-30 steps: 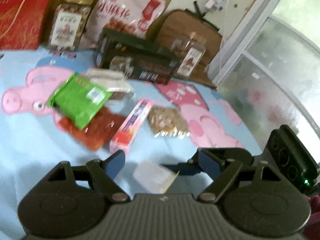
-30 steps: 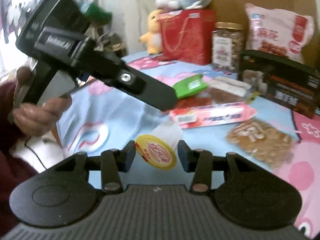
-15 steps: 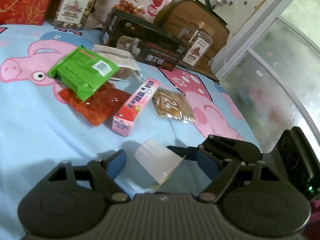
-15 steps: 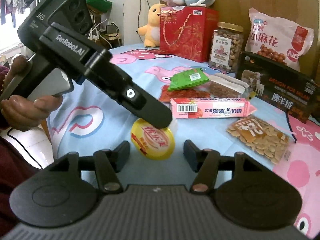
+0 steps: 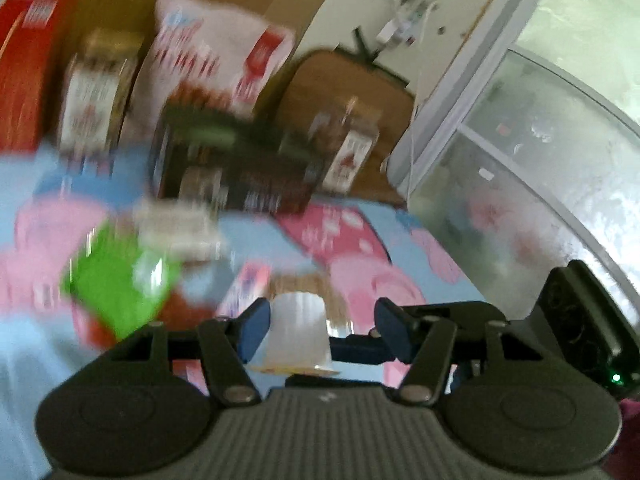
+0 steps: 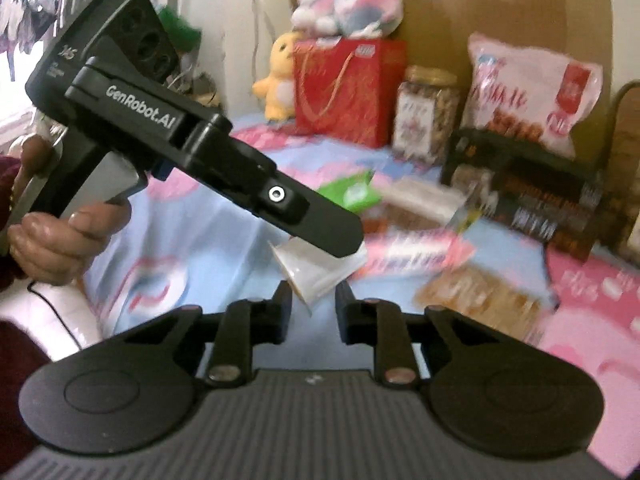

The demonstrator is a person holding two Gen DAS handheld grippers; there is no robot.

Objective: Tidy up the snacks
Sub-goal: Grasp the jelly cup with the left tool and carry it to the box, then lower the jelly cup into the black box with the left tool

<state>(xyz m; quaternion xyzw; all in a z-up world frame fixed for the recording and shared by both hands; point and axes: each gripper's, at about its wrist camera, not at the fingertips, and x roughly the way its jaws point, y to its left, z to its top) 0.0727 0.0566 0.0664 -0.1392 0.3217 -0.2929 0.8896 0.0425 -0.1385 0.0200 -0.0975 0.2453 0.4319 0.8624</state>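
Flanking jelly cup (image 6: 320,270), both tongs angled down

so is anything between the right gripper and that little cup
Nothing visible. The cup already sits between the right gripper's fingers, whose jaws have just been closing. Whether they pinch it is too blurred to tell. One finger of the left gripper lies across the cup's top, its jaws also just closing with the cup between them.

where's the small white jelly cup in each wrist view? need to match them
Left wrist: white jelly cup bottom centre, between the left gripper fingers.
Right wrist: same cup at centre, lying between the right gripper fingers, under the left gripper's finger.
Shared landmark: green packet beyond the cup.
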